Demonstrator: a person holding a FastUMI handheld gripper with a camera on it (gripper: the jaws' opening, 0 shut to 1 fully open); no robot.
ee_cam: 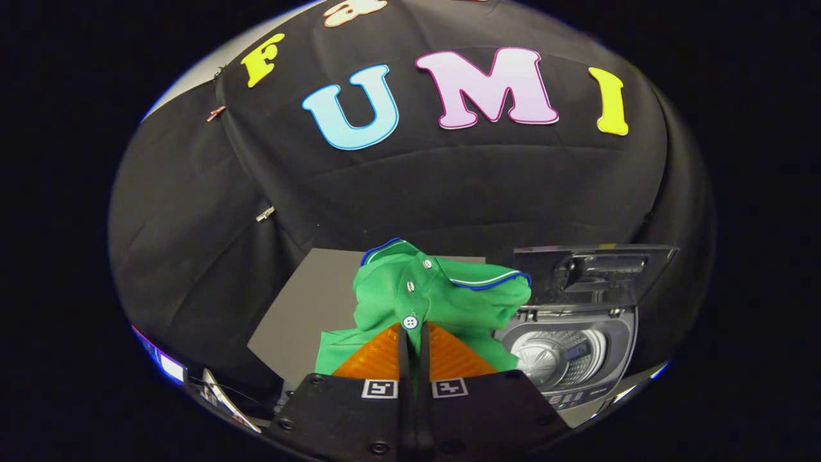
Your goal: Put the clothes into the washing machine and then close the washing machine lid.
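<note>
A green polo shirt (pixel 449 298) with white buttons and a blue-edged collar hangs bunched up from my gripper (pixel 412 330), lifted off the grey table (pixel 308 301). Both fingers are pressed together on the shirt's button placket, so the gripper is shut on it. To the right of the fingers stands a small top-loading washing machine (pixel 571 350). Its lid (pixel 593 269) is raised upright behind the opening, and the metal drum (pixel 555 356) shows inside. The shirt's right edge hangs just left of the drum opening.
The grey table top stretches left and behind the shirt. The machine's control panel (pixel 574 398) faces me at its front edge. Black cloth walls close the booth behind and on both sides.
</note>
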